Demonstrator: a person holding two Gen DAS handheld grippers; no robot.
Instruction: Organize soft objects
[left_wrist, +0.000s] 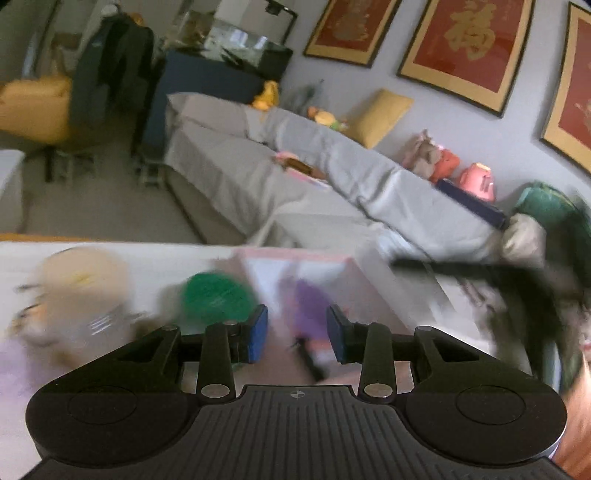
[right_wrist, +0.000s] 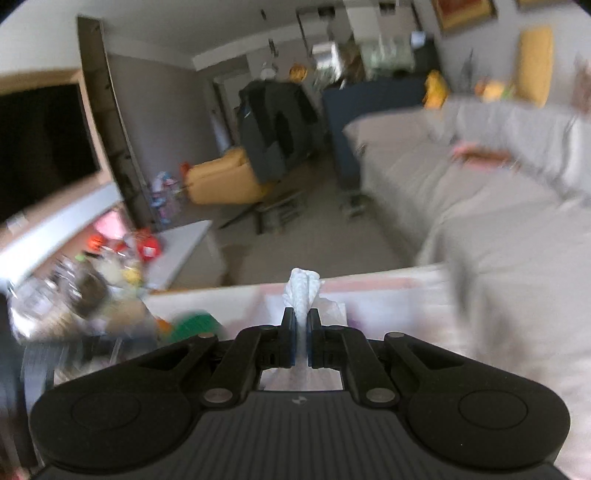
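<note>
— What stood around you?
— You faced a long grey sofa under red framed prints on a pale wall.
— And to your left?
— A yellow armchair, a dark television, beige floor.

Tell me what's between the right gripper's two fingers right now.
A bunched strip of white cloth, pinched by the right gripper and sticking out past its tips. The right wrist view shows it.
</note>
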